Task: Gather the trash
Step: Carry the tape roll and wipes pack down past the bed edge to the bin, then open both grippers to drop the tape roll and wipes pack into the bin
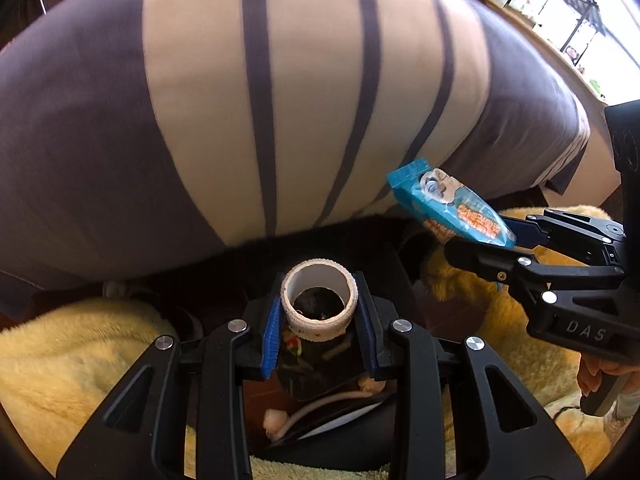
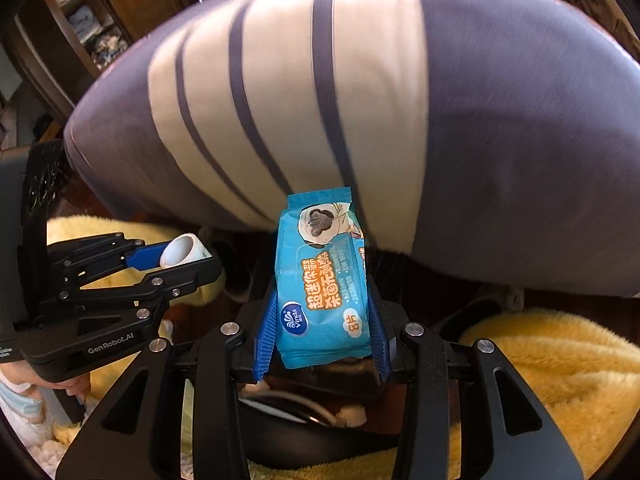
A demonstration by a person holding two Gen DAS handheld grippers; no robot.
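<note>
**Both grippers loaded over the trash bin**

Low in each frame, a dark bin [image 1: 320, 412] with glossy lining shows crumpled white scraps and a pale strip inside. Above it in the left wrist view, the left gripper [image 1: 320, 316] has its ribbed blue pads [image 1: 271, 334] narrowed onto a short white tape roll [image 1: 319, 300], a hollow ring with a grubby outer face. The right wrist view alone shows the printed front of the crinkly blue wipes packet [image 2: 322, 280], pinched at its sides by the right gripper [image 2: 323, 328]. Fluffy yellow blanket [image 2: 560, 368] flanks the bin. Beyond, filling the upper frame, a smooth grey-and-cream striped bedcover [image 1: 280, 92].
</note>
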